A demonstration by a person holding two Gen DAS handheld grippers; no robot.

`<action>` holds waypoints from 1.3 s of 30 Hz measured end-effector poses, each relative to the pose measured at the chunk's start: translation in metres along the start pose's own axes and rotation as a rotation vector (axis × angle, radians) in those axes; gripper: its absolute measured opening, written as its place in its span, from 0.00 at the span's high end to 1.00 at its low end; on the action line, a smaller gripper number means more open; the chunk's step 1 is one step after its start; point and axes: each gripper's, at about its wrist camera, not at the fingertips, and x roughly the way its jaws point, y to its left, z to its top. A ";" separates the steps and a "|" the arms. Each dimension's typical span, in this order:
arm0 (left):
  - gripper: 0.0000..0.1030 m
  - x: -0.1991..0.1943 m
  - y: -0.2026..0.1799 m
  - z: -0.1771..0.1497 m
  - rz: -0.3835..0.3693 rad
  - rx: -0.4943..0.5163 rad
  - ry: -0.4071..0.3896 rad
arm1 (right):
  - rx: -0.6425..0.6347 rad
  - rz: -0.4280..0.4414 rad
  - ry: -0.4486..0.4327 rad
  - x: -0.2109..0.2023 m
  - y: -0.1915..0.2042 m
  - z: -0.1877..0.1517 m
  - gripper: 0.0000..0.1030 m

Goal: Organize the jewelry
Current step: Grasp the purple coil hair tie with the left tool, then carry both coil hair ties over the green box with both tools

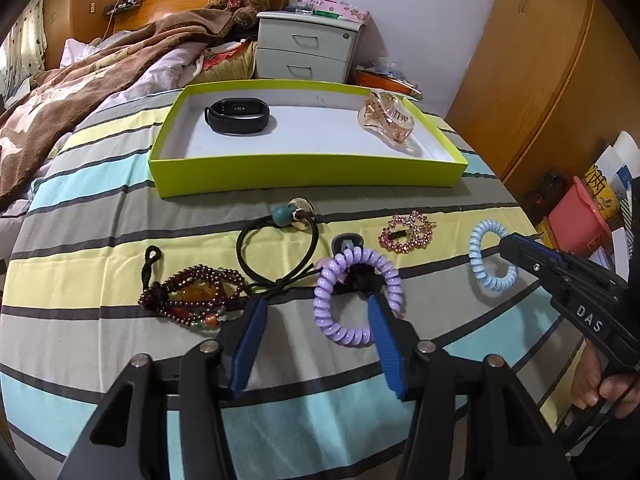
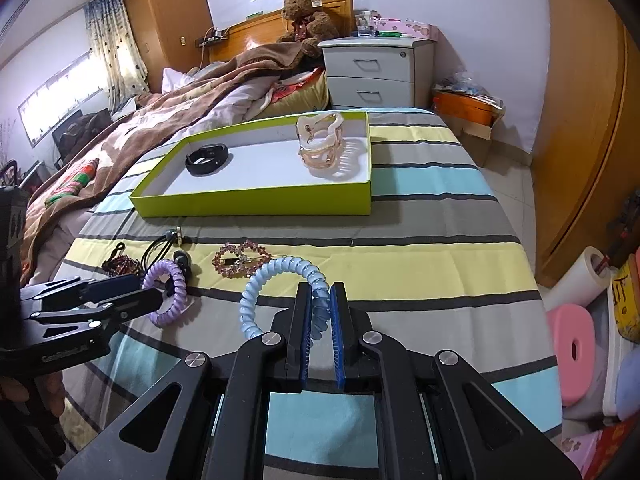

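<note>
Partway: black smart band [image 1: 239,115] and clear claw clip [image 1: 386,117] already in green box lid [image 1: 308,170]; right gripper [image 2: 320,308] pinching blue coil tie [image 2: 280,280], left gripper [image 1: 316,316] half-spread around purple coil tie [image 1: 356,296]; beads [image 1: 188,300], rhinestone clip [image 1: 404,234] left on striped bedsheet [image 1: 120,240].

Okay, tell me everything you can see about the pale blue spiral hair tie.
The pale blue spiral plastic hair tie is a glossy coiled loop like a telephone cord, stretched into a rough ring. The right gripper has its blue-padded jaws shut on one side of the loop. The rest of it arcs out over the striped bedspread, close to a pink rhinestone hair clip but apart from it.
</note>
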 end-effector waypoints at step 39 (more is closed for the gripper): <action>0.90 -0.024 0.005 0.009 0.065 -0.013 -0.049 | -0.011 0.006 -0.052 -0.019 0.013 0.015 0.91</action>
